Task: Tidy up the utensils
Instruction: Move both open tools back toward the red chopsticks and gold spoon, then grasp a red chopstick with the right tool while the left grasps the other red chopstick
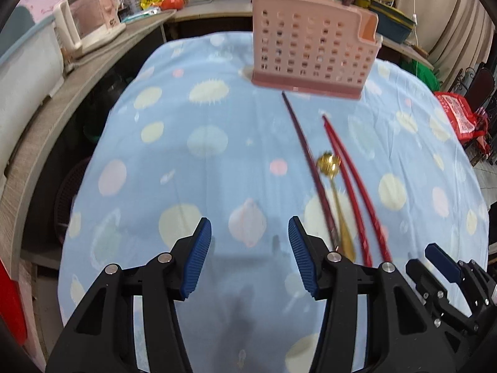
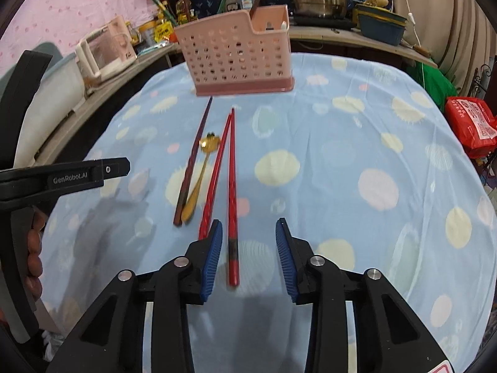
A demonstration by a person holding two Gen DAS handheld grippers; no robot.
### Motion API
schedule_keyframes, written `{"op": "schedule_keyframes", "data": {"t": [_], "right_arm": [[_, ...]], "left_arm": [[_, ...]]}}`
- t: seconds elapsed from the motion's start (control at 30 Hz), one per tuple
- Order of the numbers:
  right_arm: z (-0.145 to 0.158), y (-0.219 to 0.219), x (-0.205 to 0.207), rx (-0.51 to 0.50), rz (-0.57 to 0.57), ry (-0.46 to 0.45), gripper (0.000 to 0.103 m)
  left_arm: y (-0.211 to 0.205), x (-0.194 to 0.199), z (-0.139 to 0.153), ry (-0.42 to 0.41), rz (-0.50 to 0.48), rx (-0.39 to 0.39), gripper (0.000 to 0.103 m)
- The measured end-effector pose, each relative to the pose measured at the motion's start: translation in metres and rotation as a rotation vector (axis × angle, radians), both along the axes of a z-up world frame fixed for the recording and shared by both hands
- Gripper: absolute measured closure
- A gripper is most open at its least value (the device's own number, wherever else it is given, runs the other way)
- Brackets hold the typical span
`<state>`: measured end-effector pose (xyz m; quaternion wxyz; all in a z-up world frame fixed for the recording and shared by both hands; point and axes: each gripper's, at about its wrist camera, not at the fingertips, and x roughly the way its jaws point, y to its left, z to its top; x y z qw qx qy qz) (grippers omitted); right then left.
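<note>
Between the spread blue pads of the right gripper [image 2: 248, 256], above the cloth: the thick end of one red chopstick [image 2: 231, 192], pads clear of it on both sides, nothing clamped. Just left of that, partly behind the left pad, the second red chopstick [image 2: 214, 174]. Further left, a gold spoon [image 2: 198, 180] and a dark maroon chopstick [image 2: 193, 158], side by side and close together. Left gripper [image 1: 250, 256] likewise parted and empty, only bare spotted tablecloth [image 1: 174, 143] between its pads; same four utensils off to its right, past its right finger.

At the far edge of the table, upright: a pink perforated utensil holder [image 2: 234, 54] with a lower front section and a taller rear compartment. Two or three handles poking up from the rear compartment; what kind, hard to tell.

All four utensils lying flat, long axes running from the grippers toward the holder. Narrow chopstick tips toward the holder, thick ends toward the grippers. Red pair converging at the far tips, splayed apart near the gripper. Spoon bowl toward the holder, handle toward the grippers.
</note>
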<state>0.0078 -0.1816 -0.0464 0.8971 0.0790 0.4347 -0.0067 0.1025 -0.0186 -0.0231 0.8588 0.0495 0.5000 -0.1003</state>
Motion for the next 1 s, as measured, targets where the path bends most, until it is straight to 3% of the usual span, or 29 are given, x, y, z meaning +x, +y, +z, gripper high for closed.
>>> {"op": "schedule_keyframes", "data": {"t": [0.27, 0.6, 1.0], "right_arm": [[-0.011, 0.013, -0.002, -0.009, 0.030, 0.022, 0.077], [-0.022, 0.019, 0.003, -0.022, 0.043, 0.048, 0.096], [-0.019, 0.002, -0.018, -0.016, 0.002, 0.031, 0.096]], "left_arm": [[0.009, -0.021, -0.022, 0.032, -0.001, -0.005, 0.054], [0.001, -0.031, -0.027, 0.046, -0.025, -0.016, 0.054], [-0.027, -0.049, -0.028, 0.069, -0.107, -0.049, 0.051]]}}
